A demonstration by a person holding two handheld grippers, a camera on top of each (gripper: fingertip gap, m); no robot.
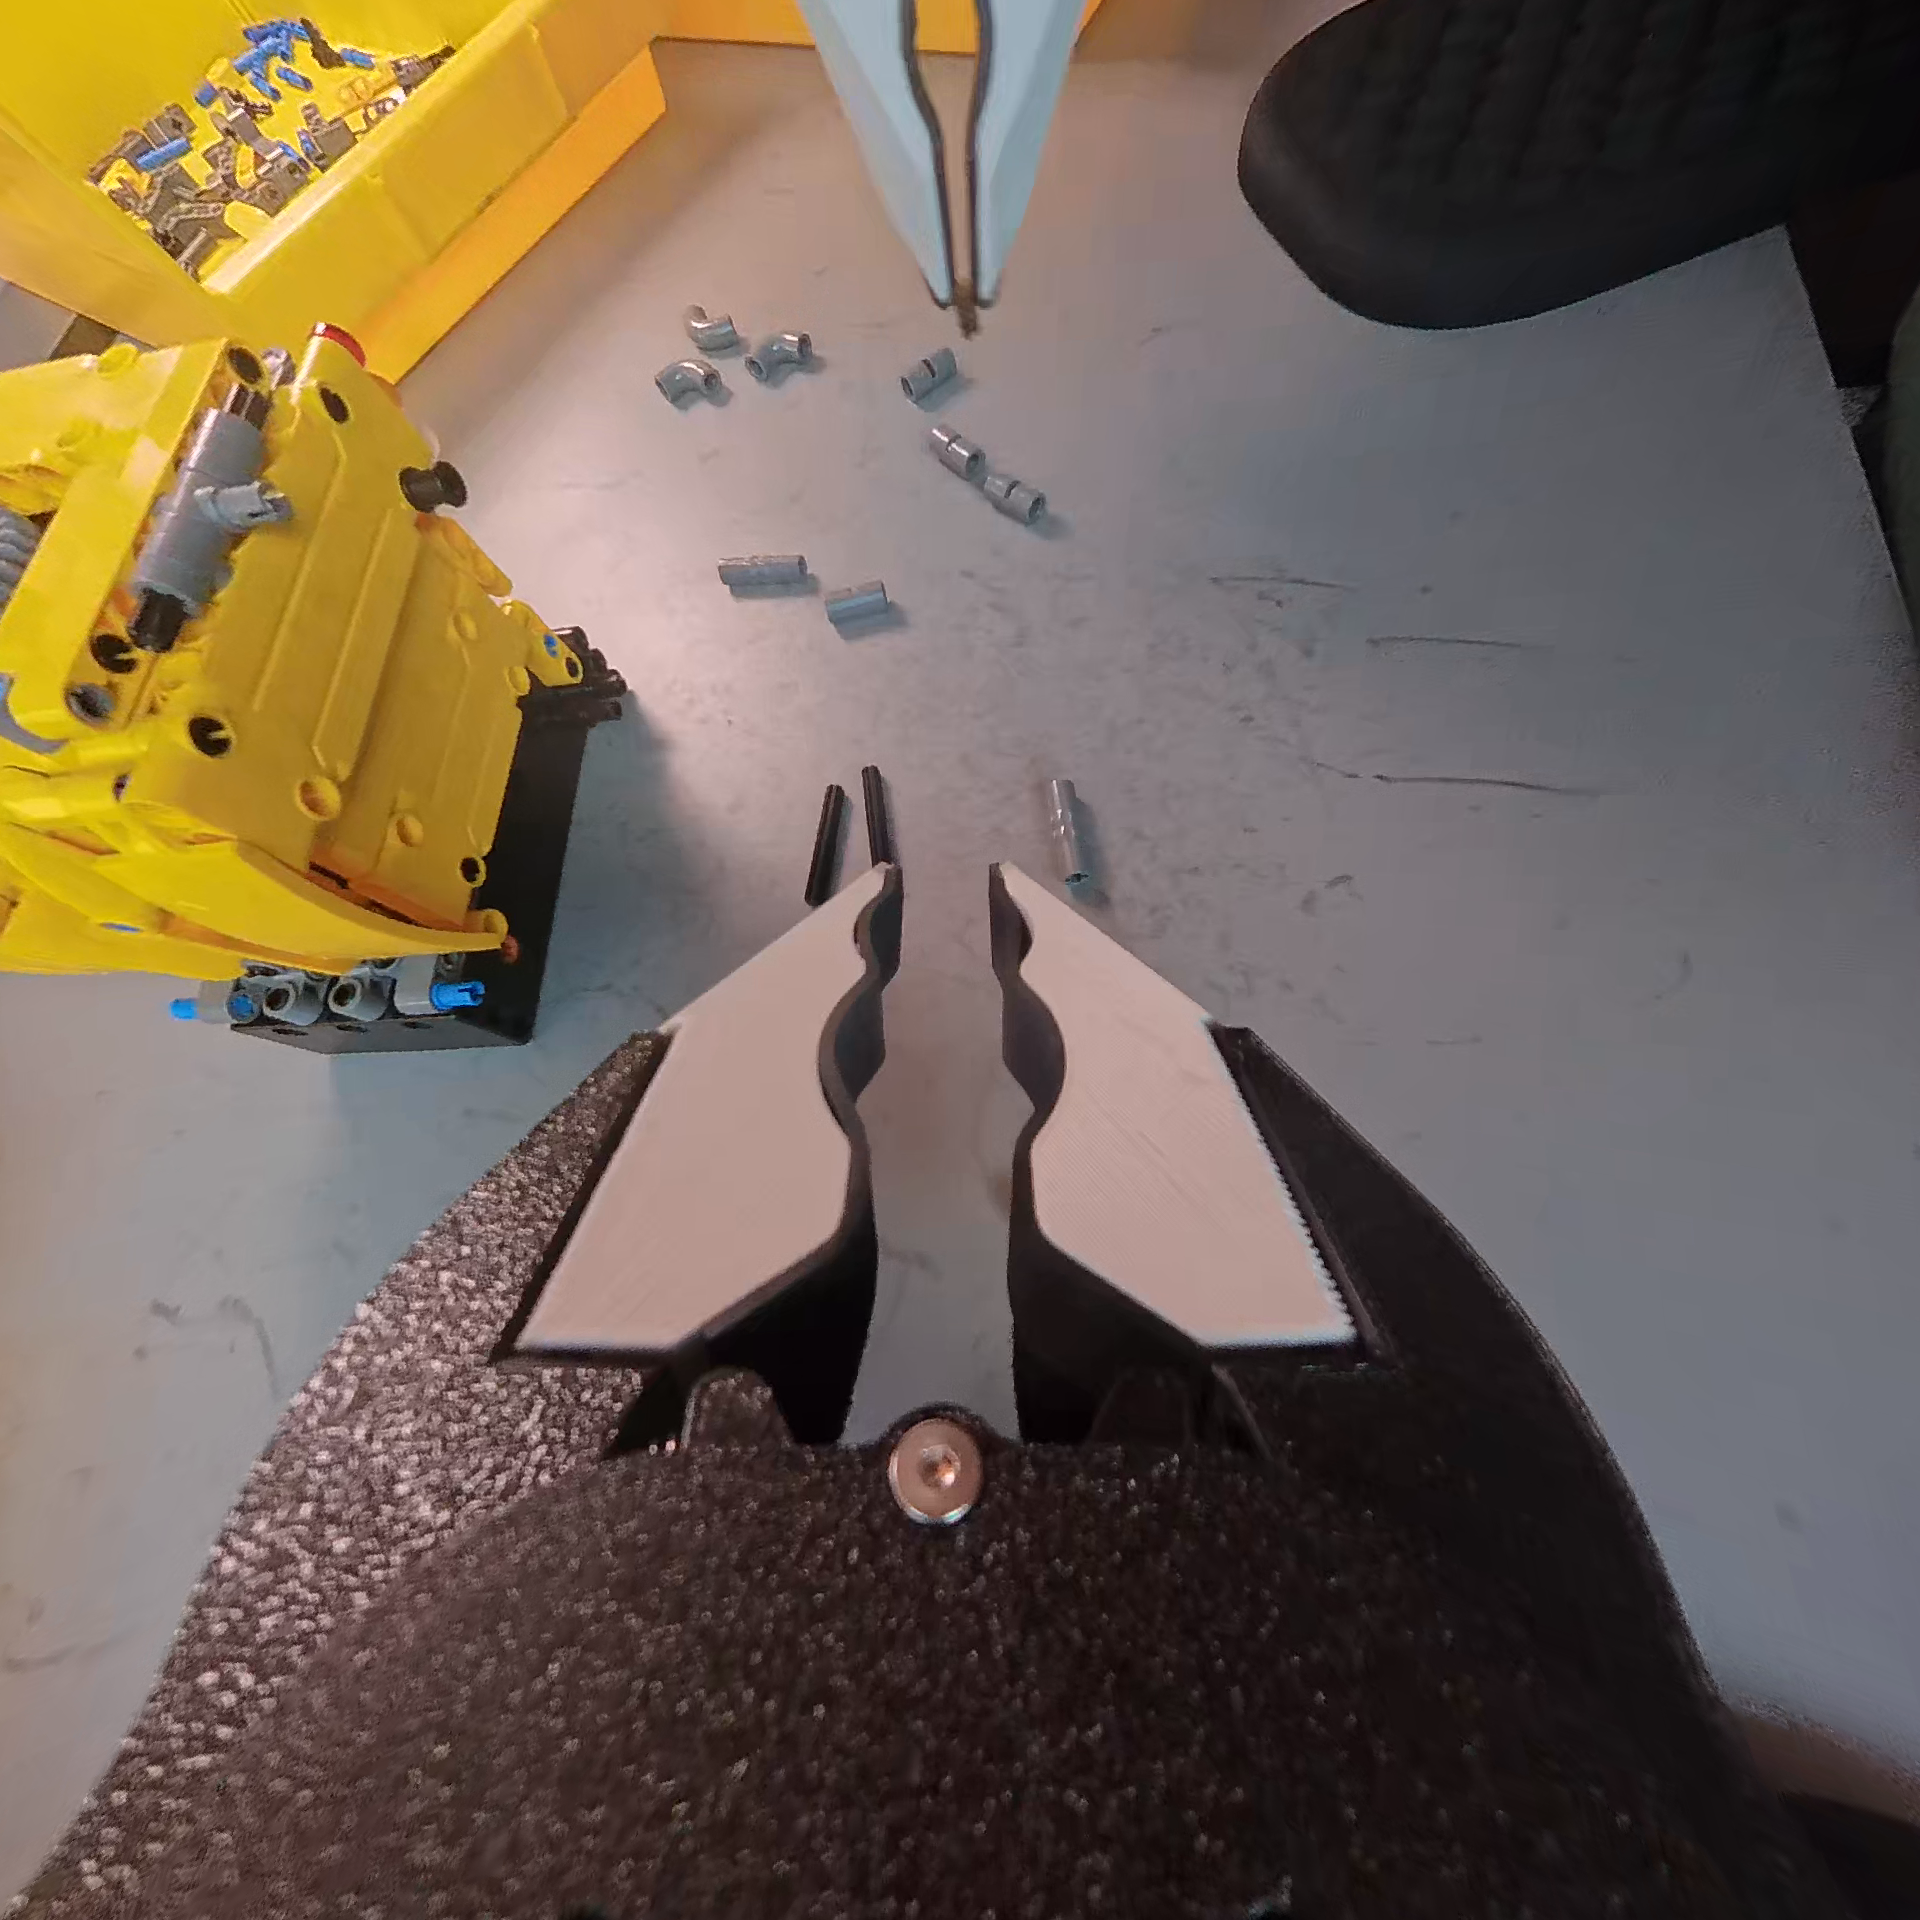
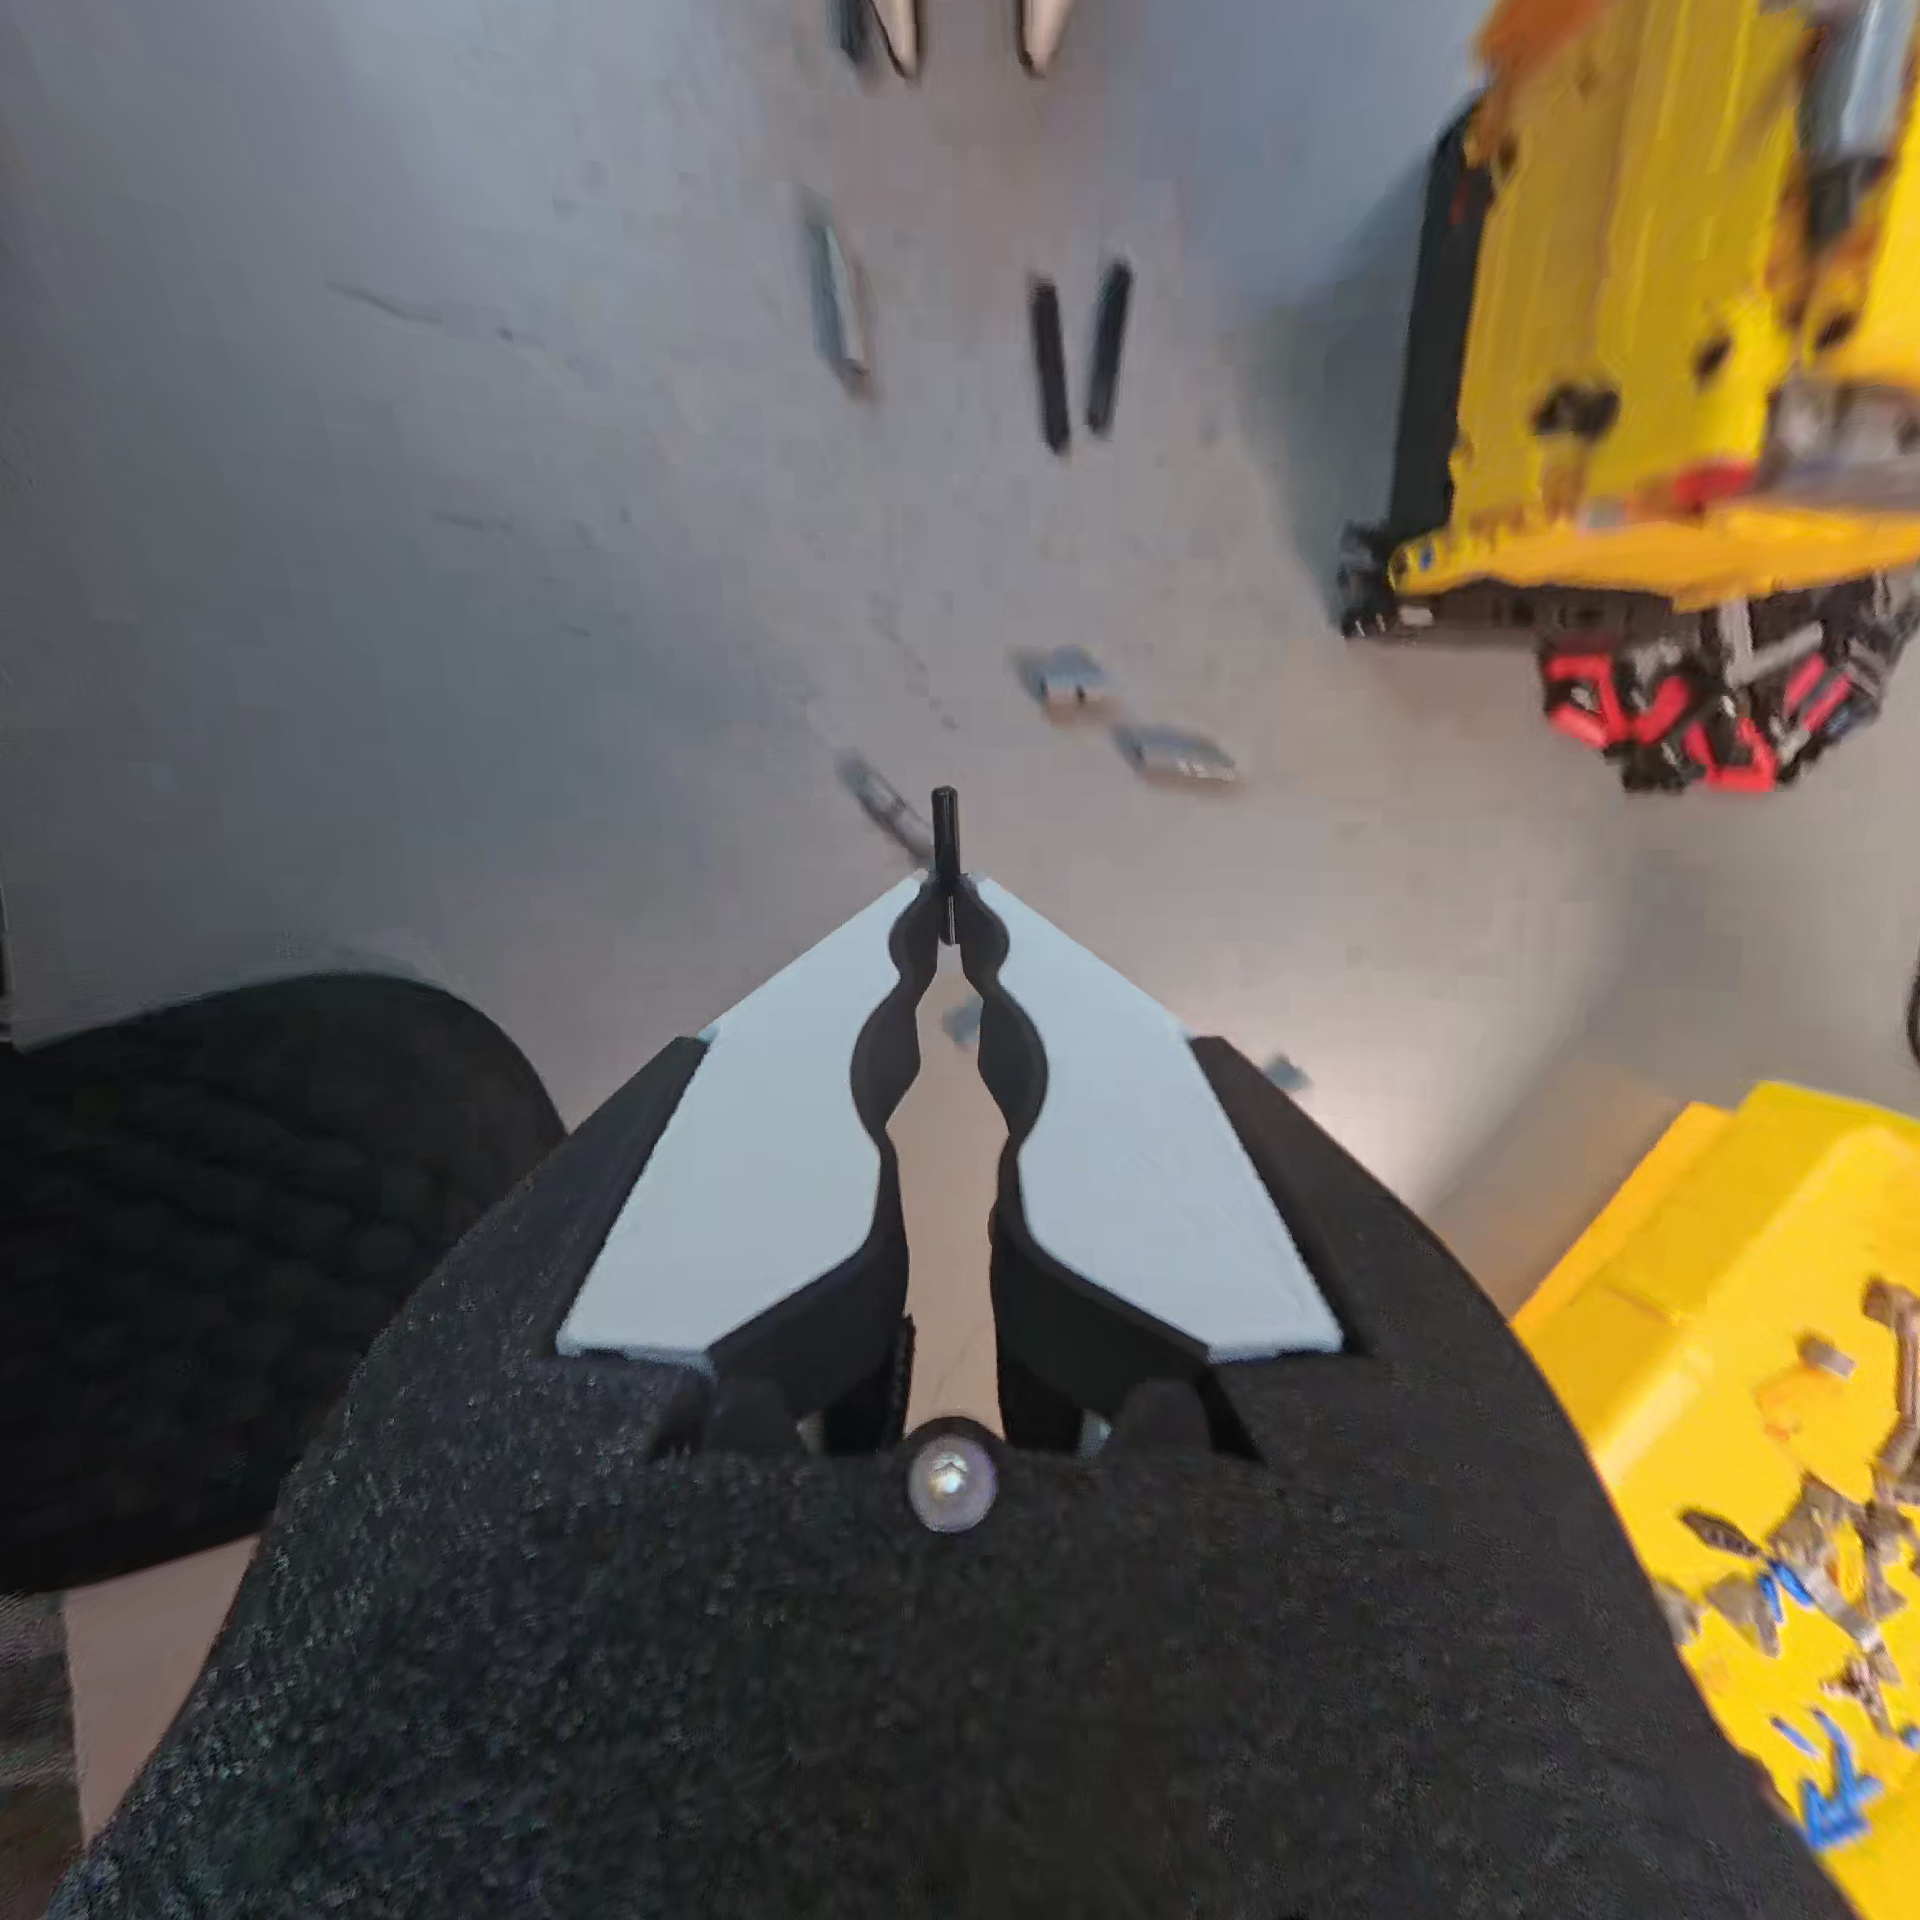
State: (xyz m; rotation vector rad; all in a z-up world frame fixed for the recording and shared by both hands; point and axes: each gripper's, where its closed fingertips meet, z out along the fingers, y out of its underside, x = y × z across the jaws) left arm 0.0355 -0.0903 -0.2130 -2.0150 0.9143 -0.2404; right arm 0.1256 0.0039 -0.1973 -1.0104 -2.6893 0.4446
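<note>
A thin black plastic axle pin (image 2: 945, 852) is clamped at the closed tips of the right gripper (image 2: 948, 883), its long axis running forward in line with the fingers above the grey table (image 2: 416, 520). The left gripper (image 1: 943, 883) is held with fingers apart and empty over the table, two black axle rods (image 1: 852, 831) lying lengthwise just beside its left fingertip and a grey tube connector (image 1: 1072, 831) near its right. Farther off, small grey connectors (image 1: 862, 457) are scattered, between a yellow brick-built model (image 1: 260, 675) towards the left edge and a black cushion (image 1: 1579, 156) at the far right corner.

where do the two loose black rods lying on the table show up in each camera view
Left wrist view: the two black rods lie centre frame, just beyond the left gripper's left fingertip.
Right wrist view: the same pair sits upper centre, blurred, far ahead of the right gripper.
Shared landmark: the yellow brick model beside them.
</note>
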